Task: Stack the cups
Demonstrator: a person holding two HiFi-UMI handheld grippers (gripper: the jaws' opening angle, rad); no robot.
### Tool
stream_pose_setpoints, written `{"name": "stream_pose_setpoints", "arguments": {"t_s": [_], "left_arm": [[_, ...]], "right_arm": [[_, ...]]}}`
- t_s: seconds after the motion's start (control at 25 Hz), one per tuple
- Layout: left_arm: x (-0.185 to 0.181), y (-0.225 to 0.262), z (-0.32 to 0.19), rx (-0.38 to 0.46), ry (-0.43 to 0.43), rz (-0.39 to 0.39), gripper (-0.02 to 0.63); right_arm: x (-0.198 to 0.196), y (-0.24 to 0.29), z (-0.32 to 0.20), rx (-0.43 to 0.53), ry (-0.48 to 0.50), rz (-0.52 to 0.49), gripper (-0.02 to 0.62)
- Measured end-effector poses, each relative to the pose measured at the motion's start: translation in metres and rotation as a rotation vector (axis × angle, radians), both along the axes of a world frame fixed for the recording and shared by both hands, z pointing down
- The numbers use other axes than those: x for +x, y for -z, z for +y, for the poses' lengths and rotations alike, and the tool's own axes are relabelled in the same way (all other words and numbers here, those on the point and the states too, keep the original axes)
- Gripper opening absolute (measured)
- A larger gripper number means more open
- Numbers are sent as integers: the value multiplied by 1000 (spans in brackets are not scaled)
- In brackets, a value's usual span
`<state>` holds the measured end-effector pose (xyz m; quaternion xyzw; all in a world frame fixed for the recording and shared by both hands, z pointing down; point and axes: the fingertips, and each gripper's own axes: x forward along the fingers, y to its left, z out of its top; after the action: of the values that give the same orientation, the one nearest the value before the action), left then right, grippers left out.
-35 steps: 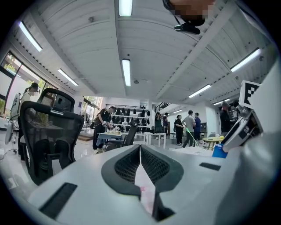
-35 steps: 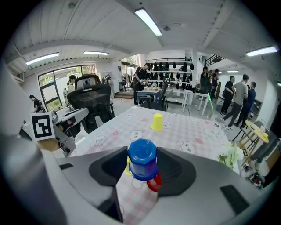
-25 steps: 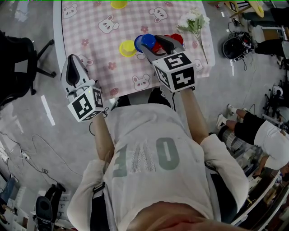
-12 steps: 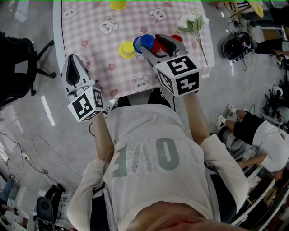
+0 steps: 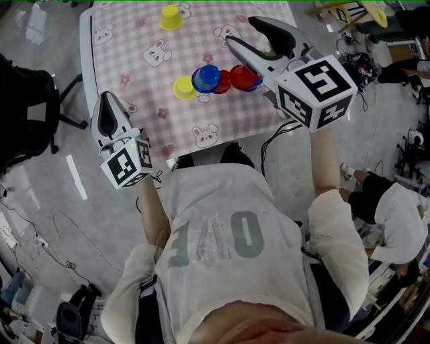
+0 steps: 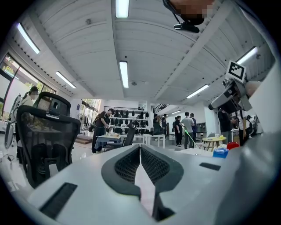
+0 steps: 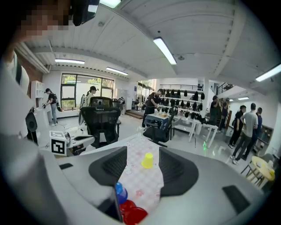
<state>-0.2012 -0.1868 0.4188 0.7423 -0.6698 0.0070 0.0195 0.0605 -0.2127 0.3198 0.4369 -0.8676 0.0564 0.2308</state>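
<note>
On the pink checked tablecloth (image 5: 134, 54) a low yellow cup (image 5: 183, 87), a blue cup (image 5: 206, 78) and two red cups (image 5: 236, 77) lie close together in a row. Another yellow cup (image 5: 170, 17) stands upside down at the far side. My right gripper (image 5: 240, 32) is open and empty, raised above and to the right of the row. Between its jaws the right gripper view shows the far yellow cup (image 7: 148, 160), with the blue cup (image 7: 120, 192) and red cups (image 7: 134, 213) low down. My left gripper (image 5: 106, 101) is shut and empty, off the table's left edge, pointing into the room (image 6: 140, 147).
A black office chair (image 5: 27, 101) stands left of the table. A person (image 5: 393, 211) sits at the right over the grey floor. Cables run across the floor at lower left. Several people and tables show far off in the left gripper view.
My right gripper has risen and swung right, away from the blue and red cups it hovered over. The left gripper has hardly moved.
</note>
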Motion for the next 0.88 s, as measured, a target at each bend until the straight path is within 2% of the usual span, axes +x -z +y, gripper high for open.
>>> {"name": "stream_pose_setpoints", "arguments": {"t_s": [0.16, 0.36, 0.68, 0.88], "left_arm": [[8, 1, 4, 7, 24, -28, 29], [26, 4, 10, -6, 92, -58, 29], [58, -10, 24, -57, 227, -82, 29], [64, -33, 43, -123, 310, -92, 29]], "right_arm": [[16, 2, -32, 46, 108, 75, 227], [15, -23, -70, 14, 250, 54, 232], [-25, -101, -136, -72, 441, 24, 236], [-53, -154, -167, -130, 497, 25, 242]]}}
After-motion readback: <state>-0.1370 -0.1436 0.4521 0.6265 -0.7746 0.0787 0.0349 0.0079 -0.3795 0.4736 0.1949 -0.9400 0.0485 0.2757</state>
